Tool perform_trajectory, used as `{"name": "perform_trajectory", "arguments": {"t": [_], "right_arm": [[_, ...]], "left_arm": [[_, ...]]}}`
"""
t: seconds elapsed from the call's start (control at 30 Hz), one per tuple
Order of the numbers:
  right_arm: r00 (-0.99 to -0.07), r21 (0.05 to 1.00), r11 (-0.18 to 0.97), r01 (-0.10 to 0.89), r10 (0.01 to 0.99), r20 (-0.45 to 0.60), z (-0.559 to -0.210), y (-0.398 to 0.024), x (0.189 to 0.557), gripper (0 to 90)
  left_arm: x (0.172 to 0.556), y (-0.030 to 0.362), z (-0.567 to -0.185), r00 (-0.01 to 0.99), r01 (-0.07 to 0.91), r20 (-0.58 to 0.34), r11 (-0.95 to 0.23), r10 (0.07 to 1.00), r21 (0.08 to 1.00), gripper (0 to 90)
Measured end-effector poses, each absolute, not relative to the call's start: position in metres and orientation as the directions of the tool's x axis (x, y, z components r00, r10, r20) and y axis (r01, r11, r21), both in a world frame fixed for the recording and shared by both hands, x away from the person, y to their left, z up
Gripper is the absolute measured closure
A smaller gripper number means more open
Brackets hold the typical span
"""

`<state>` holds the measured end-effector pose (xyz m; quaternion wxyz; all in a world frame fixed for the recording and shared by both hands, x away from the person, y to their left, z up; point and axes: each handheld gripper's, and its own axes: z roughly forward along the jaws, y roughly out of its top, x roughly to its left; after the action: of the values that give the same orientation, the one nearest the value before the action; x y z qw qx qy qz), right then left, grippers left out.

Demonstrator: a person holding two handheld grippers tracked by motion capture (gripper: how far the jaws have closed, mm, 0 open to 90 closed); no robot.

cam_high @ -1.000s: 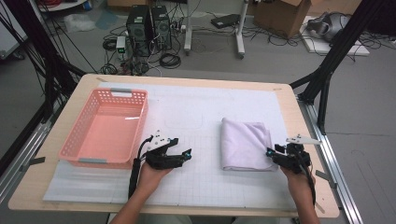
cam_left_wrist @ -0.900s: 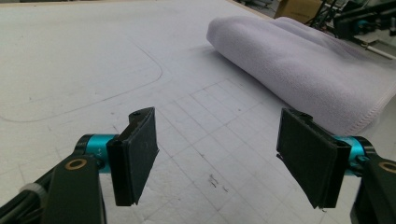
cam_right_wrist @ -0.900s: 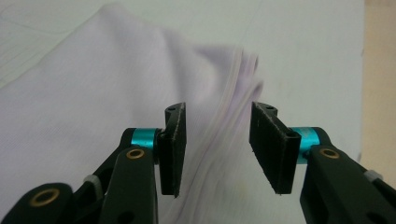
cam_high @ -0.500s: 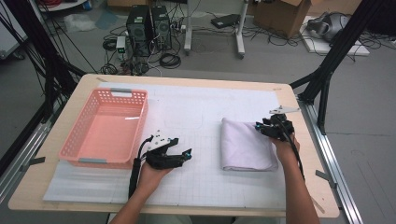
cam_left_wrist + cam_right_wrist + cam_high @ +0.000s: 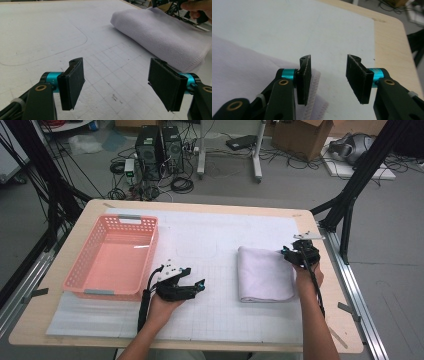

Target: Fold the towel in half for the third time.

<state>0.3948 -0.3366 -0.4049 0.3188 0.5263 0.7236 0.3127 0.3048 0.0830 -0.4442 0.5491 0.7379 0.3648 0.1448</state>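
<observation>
High view first: your wooden table (image 5: 327, 330) carries a white gridded mat (image 5: 210, 237) over most of its top, and everything you are working with lies on that mat. At its left side sits the pink plastic basket (image 5: 112, 257), with nothing lying in it. Right of the mat's middle lies the folded white towel (image 5: 264, 274), flat, with its rounded fold along the far edge. Your right gripper (image 5: 295, 254) is at the towel's far right corner; in the right gripper view its jaws have just been opening and stand partly apart, the left pad (image 5: 305, 77) over the stitched corner of the cloth (image 5: 249, 82), the other pad over bare mat, nothing pinched between them. Your left gripper (image 5: 192, 285) rests low on the mat just beside the basket's near right corner, well apart from the towel; in the left gripper view its jaws stand wide with only mat between them.
</observation>
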Motion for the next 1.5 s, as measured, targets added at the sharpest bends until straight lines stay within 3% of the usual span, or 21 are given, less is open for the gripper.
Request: {"name": "perform_trajectory", "arguments": {"t": [0.27, 0.43, 0.57, 0.67, 0.73, 0.87, 1.03, 1.1, 1.17, 1.23, 1.4, 1.5], "right_arm": [[-0.491, 0.788, 0.343, 0.512, 0.869, -0.059, -0.404, -0.308, 0.391, 74.6], [-0.535, 0.727, 0.388, 0.566, 0.844, -0.033, -0.421, -0.28, 0.406, 72.0], [-0.586, 0.726, 0.415, 0.548, 0.81, -0.021, -0.428, -0.259, 0.414, 72.3], [-0.635, 0.747, 0.403, 0.529, 0.772, 0.033, -0.427, -0.256, 0.414, 62.6], [-0.62, 0.752, 0.397, 0.526, 0.784, 0.02, -0.421, -0.263, 0.413, 59.4], [-0.478, 0.763, 0.361, 0.537, 0.875, -0.078, -0.41, -0.289, 0.407, 77.4], [-0.325, 0.7, 0.344, 0.626, 0.931, -0.166, -0.423, -0.32, 0.407, 86.9], [-0.237, 0.71, 0.317, 0.629, 0.948, -0.212, -0.428, -0.329, 0.404, 86.6], [-0.167, 0.731, 0.241, 0.638, 0.971, -0.173, -0.431, -0.341, 0.399, 86.4], [-0.169, 0.753, 0.177, 0.634, 0.982, -0.088, -0.432, -0.351, 0.394, 84.3], [-0.251, 0.82, 0.169, 0.547, 0.967, -0.032, -0.416, -0.356, 0.373, 77.2], [-0.356, 0.848, 0.159, 0.505, 0.934, 0.037, -0.406, -0.353, 0.356, 70.3]], "left_arm": [[0.305, 0.082, -0.444, 0.693, 0.377, -0.184, -0.132, 0.697, 0.917, 29.3], [0.305, 0.081, -0.444, 0.694, 0.378, -0.185, -0.132, 0.696, 0.917, 29.3], [0.305, 0.082, -0.444, 0.693, 0.378, -0.185, -0.132, 0.697, 0.916, 29.4], [0.305, 0.083, -0.444, 0.692, 0.378, -0.188, -0.128, 0.697, 0.917, 29.4], [0.305, 0.082, -0.444, 0.695, 0.375, -0.182, -0.135, 0.695, 0.917, 29.4], [0.304, 0.082, -0.444, 0.695, 0.377, -0.186, -0.132, 0.695, 0.917, 29.4], [0.304, 0.082, -0.443, 0.695, 0.375, -0.184, -0.132, 0.695, 0.918, 29.3], [0.304, 0.083, -0.443, 0.695, 0.372, -0.182, -0.131, 0.695, 0.919, 29.4], [0.304, 0.083, -0.443, 0.694, 0.373, -0.181, -0.133, 0.697, 0.918, 29.4], [0.305, 0.082, -0.444, 0.694, 0.374, -0.183, -0.132, 0.696, 0.918, 29.4], [0.304, 0.082, -0.443, 0.696, 0.371, -0.182, -0.131, 0.695, 0.919, 29.4], [0.305, 0.083, -0.443, 0.694, 0.37, -0.18, -0.13, 0.697, 0.92, 29.4]]}}
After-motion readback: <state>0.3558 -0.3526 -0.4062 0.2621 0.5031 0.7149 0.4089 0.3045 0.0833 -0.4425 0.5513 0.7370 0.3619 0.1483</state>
